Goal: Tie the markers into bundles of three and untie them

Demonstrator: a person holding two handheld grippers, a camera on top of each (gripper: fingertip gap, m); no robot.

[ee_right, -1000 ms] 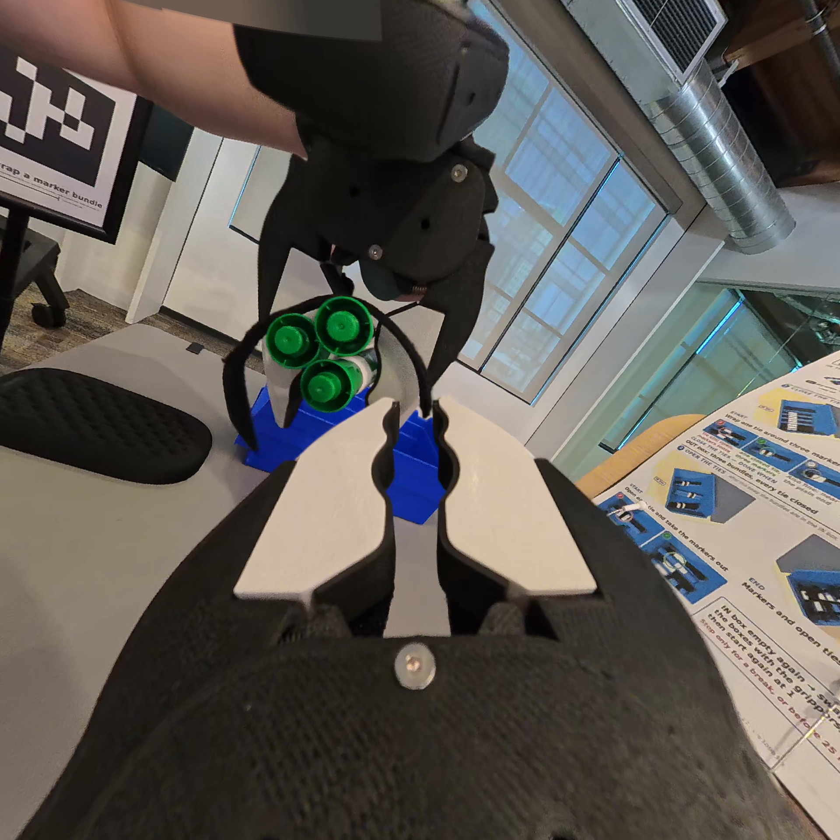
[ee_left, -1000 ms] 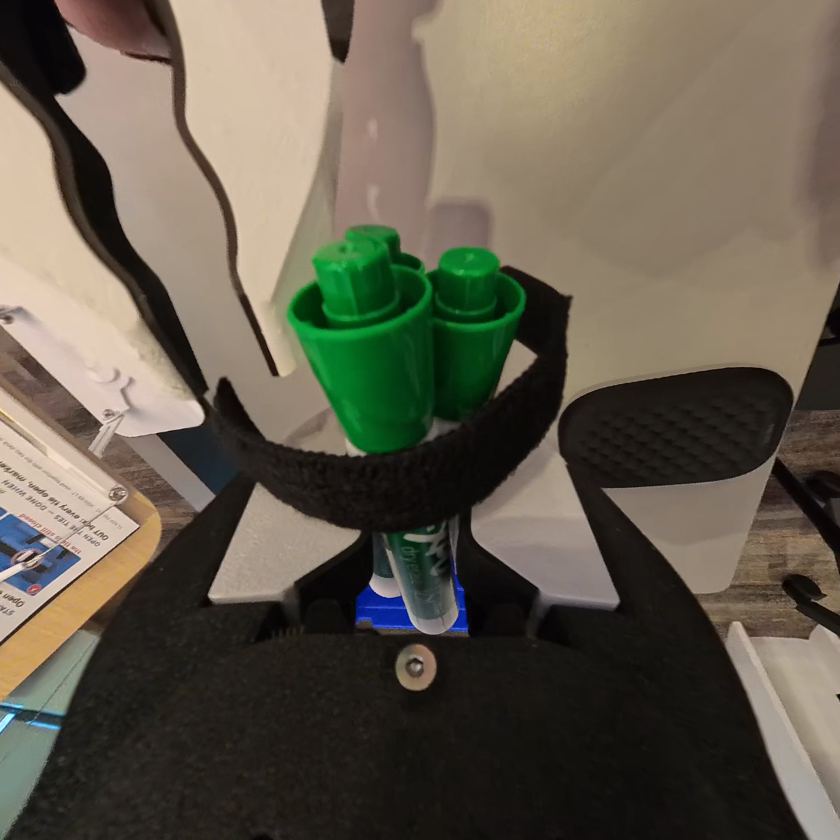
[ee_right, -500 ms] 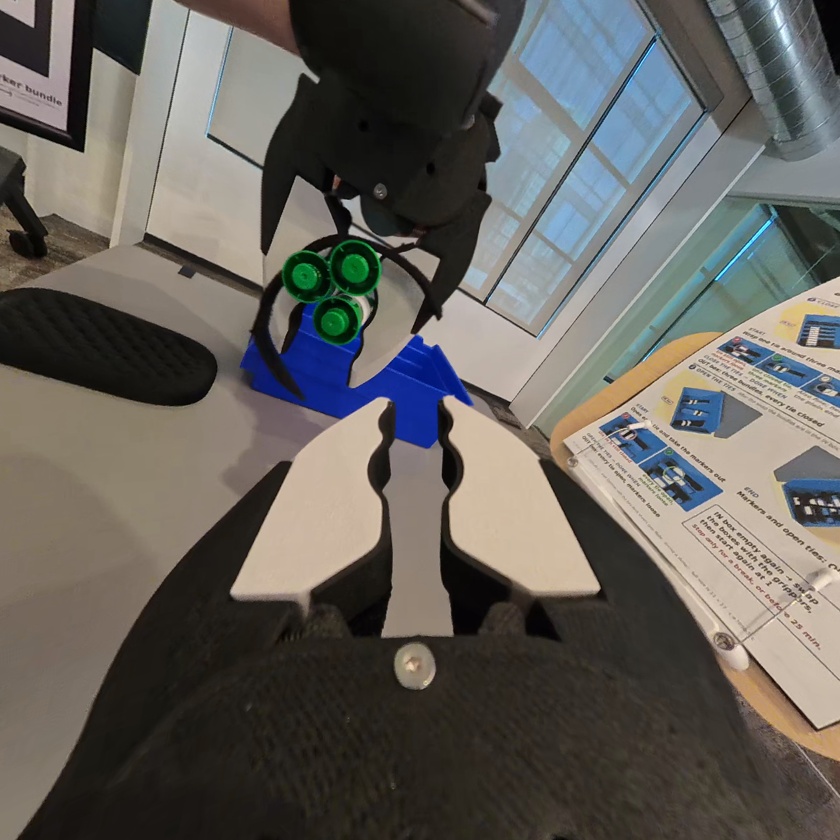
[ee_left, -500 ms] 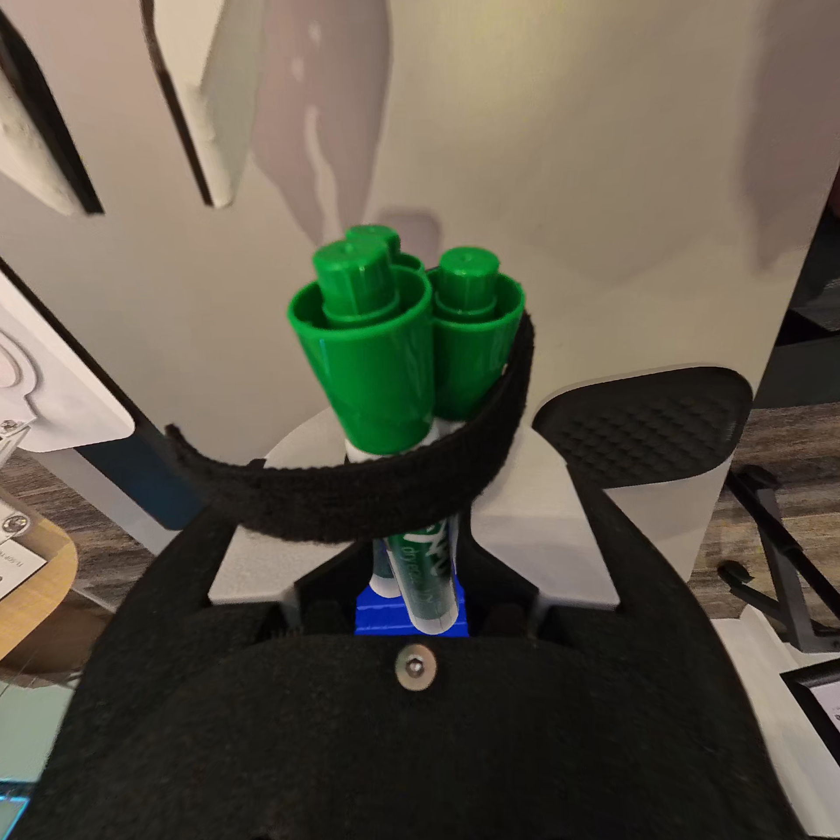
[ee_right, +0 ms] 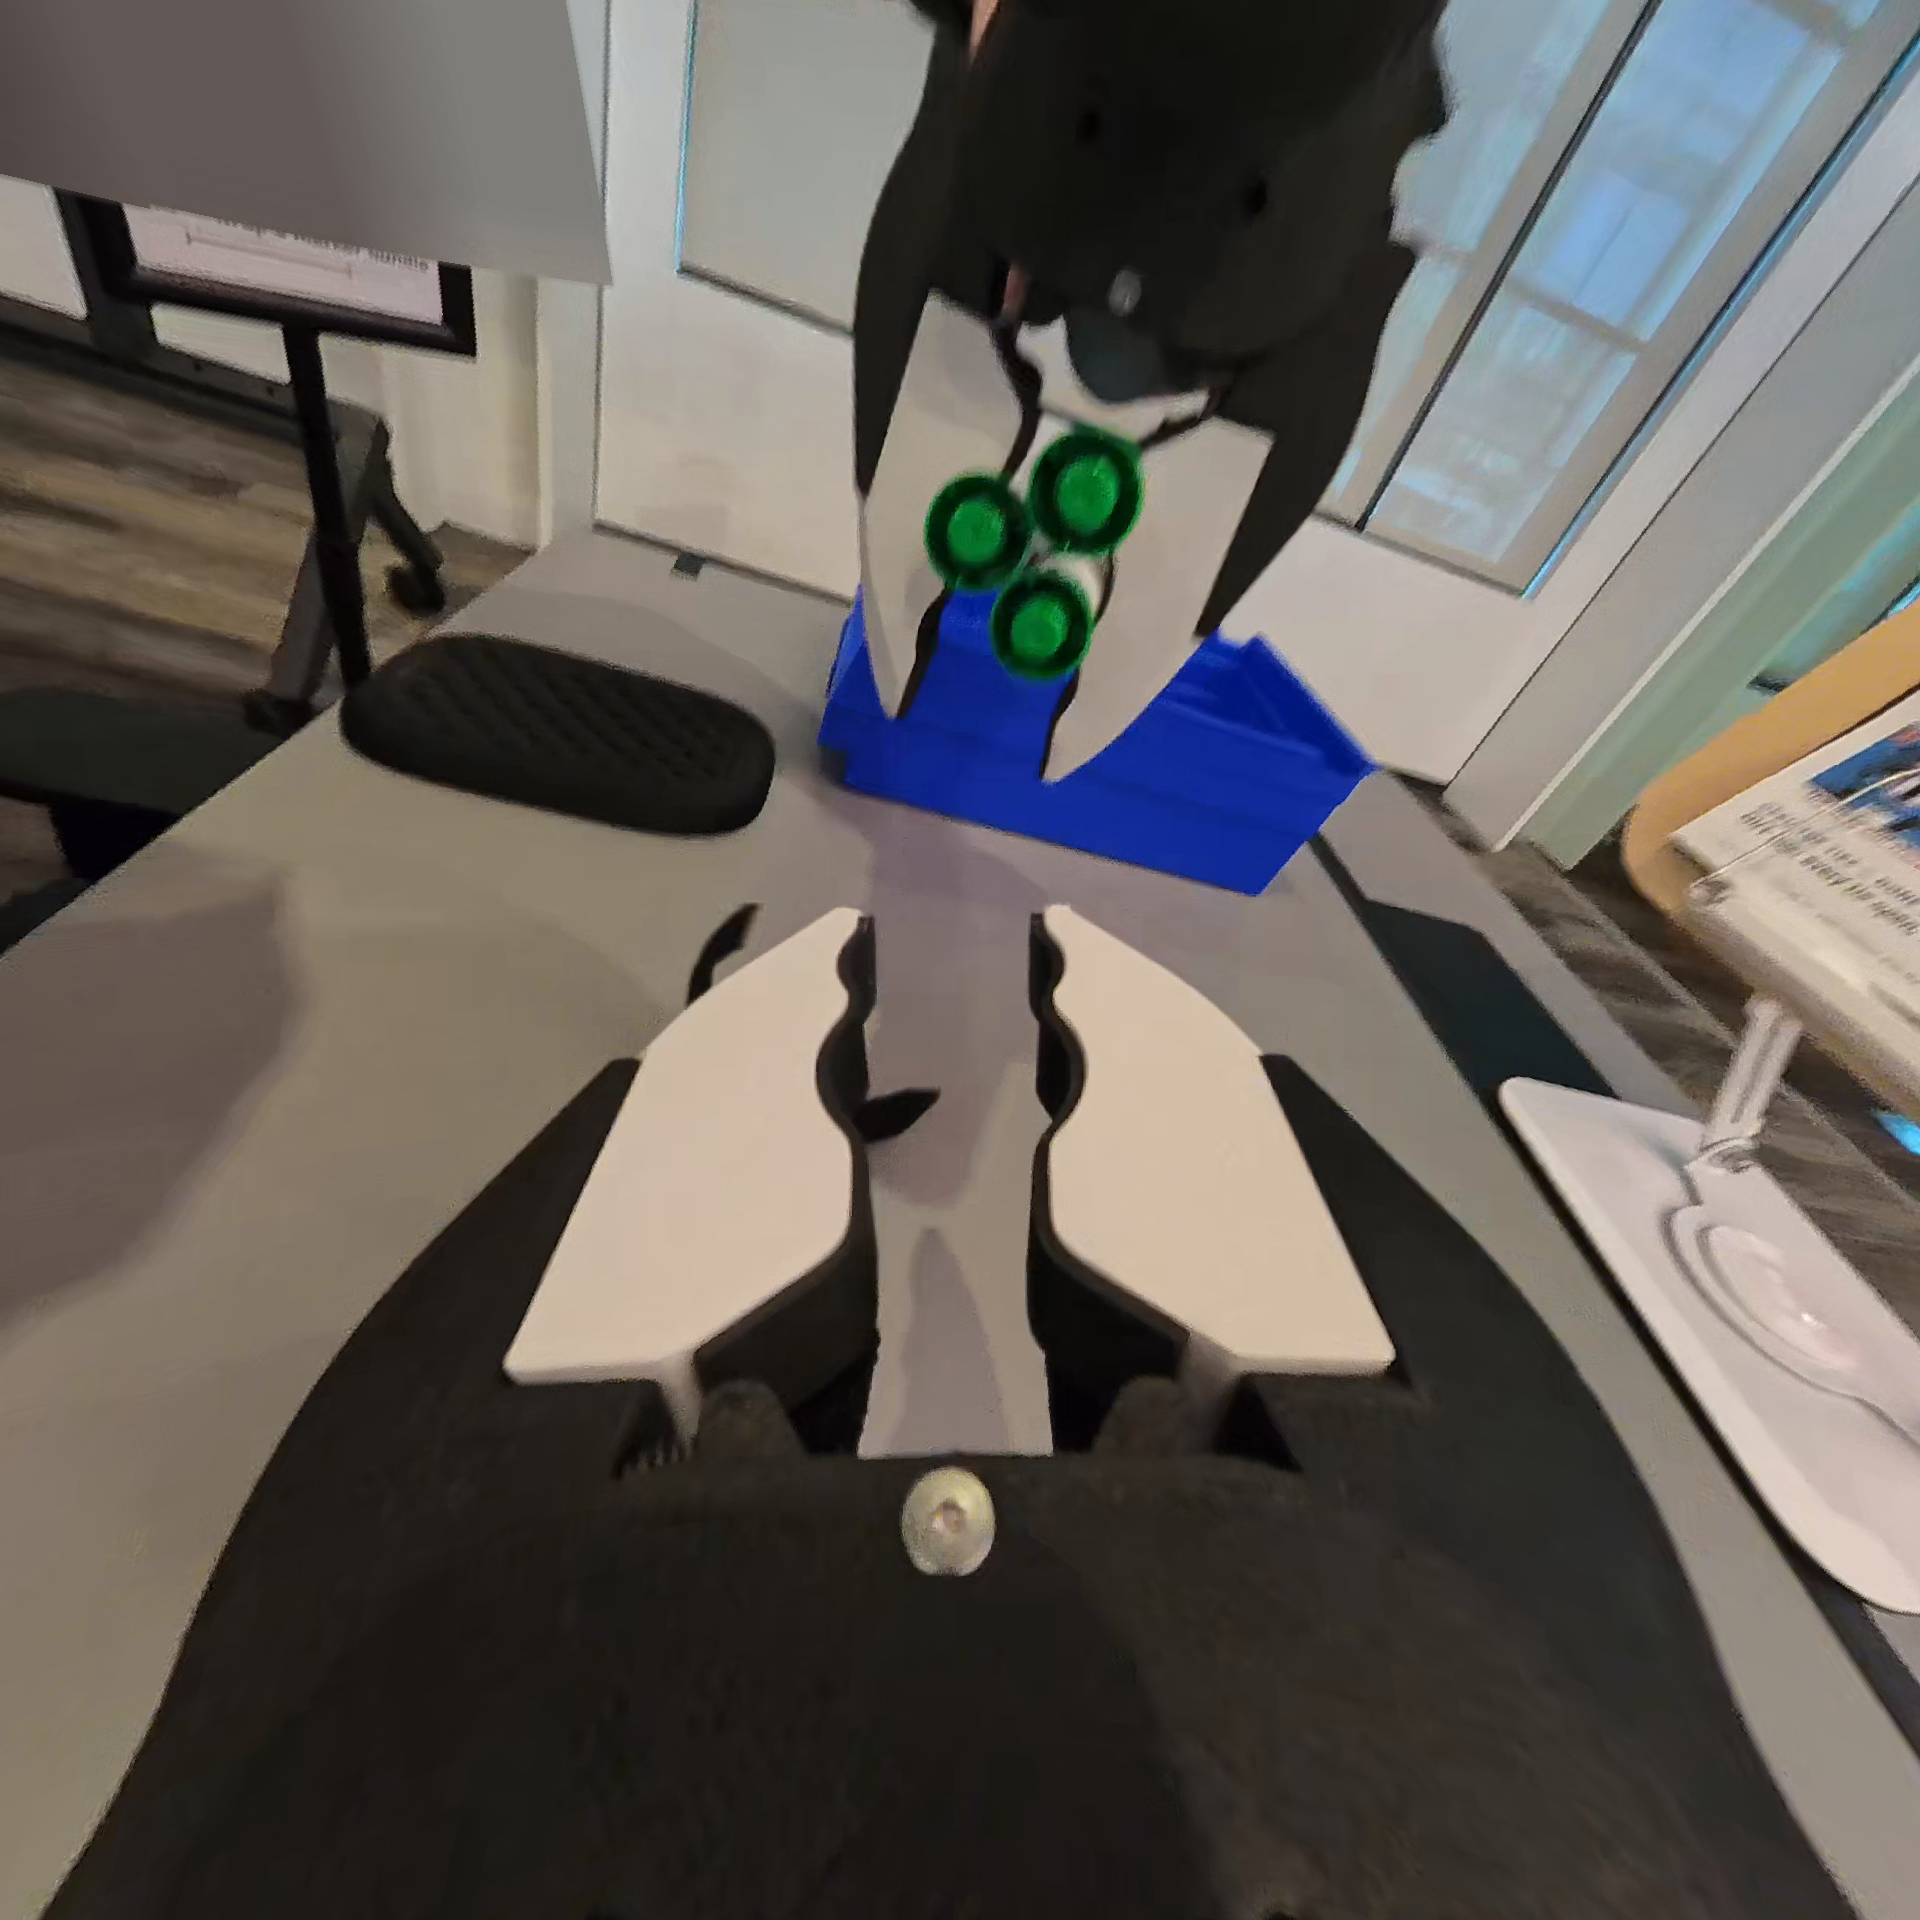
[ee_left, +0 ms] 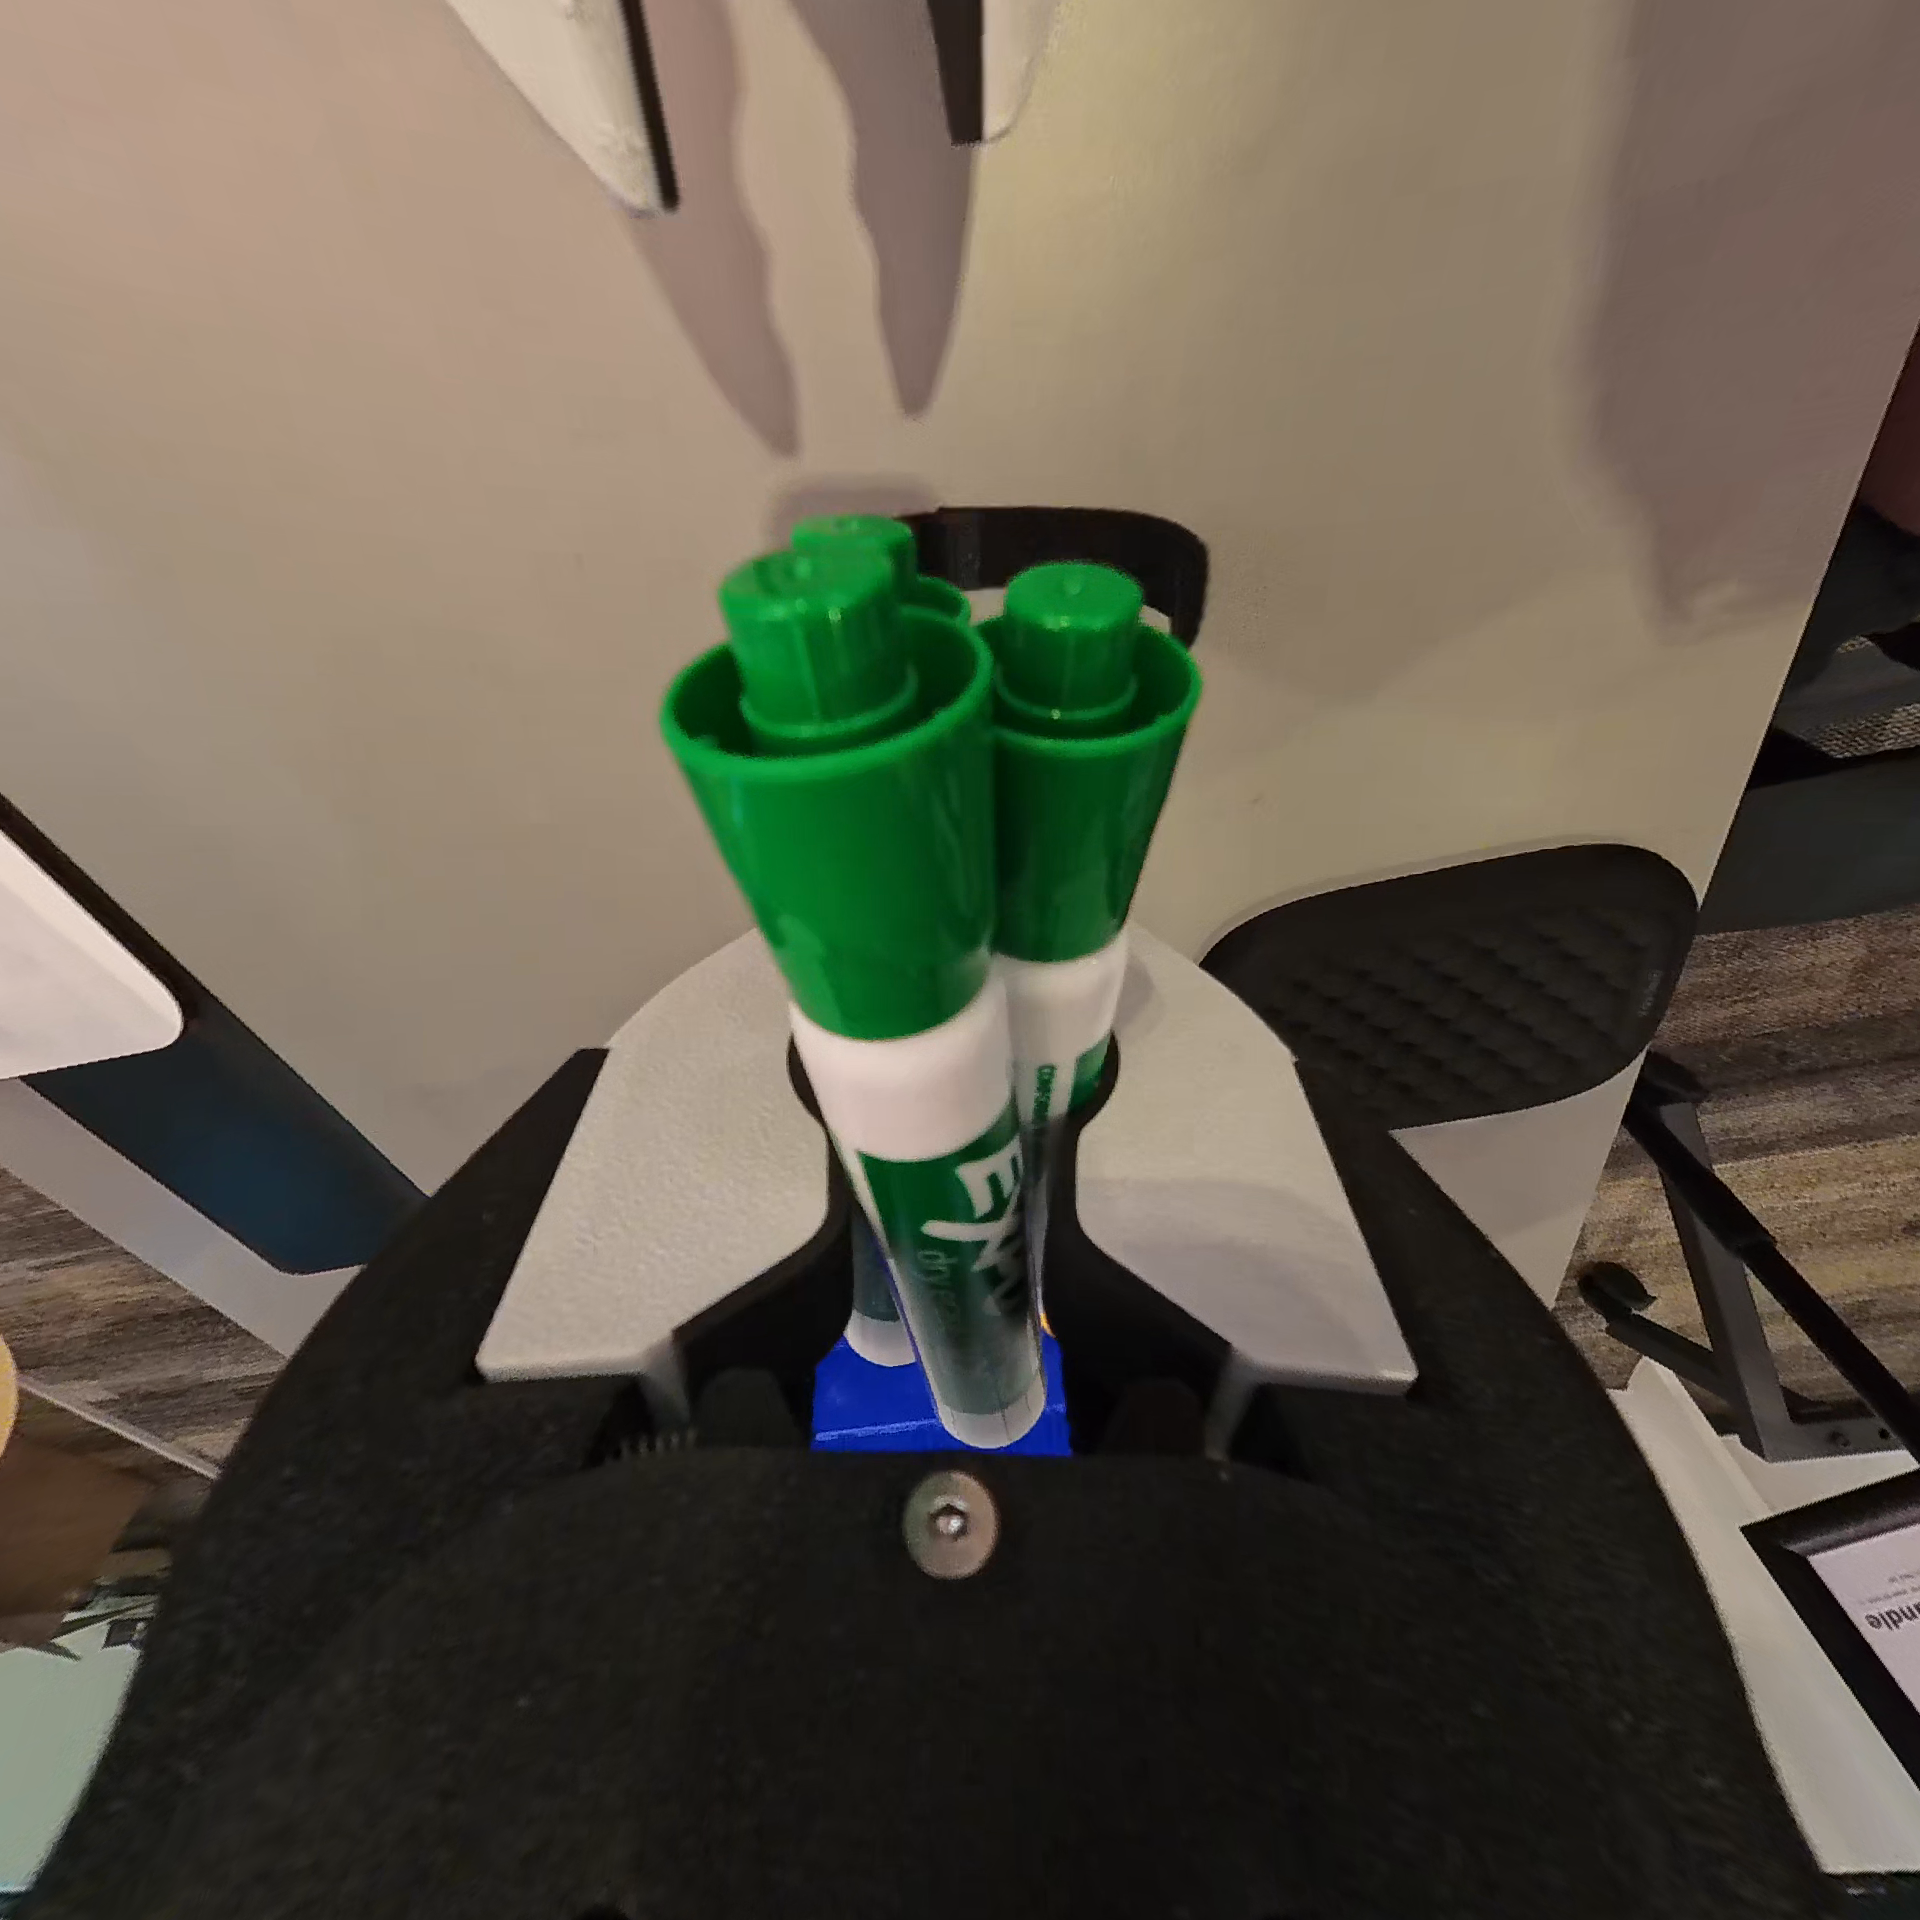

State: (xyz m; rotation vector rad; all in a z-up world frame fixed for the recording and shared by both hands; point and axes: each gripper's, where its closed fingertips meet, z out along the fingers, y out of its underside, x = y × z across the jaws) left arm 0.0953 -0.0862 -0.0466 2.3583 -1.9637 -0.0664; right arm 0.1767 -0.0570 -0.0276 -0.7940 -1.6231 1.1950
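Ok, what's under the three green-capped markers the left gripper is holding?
Below the three green-capped markers a bit of the blue plastic bin shows between the left gripper fingers; its contents are hidden.

The left gripper (ee_left: pixel 951 1049) is clamped on three green markers (ee_left: pixel 914 831), its white fingers (ee_left: pixel 644 1174) pressed against the barrels from either side — caps pointing forward past the tips. From the right wrist view it (ee_right: pixel 971 727) hangs fingertips-down, raised above the table. The right gripper (ee_right: pixel 951 935) holds nothing; its white fingers (ee_right: pixel 727 1153) stand a narrow gap apart — level, low and aimed toward the left one.
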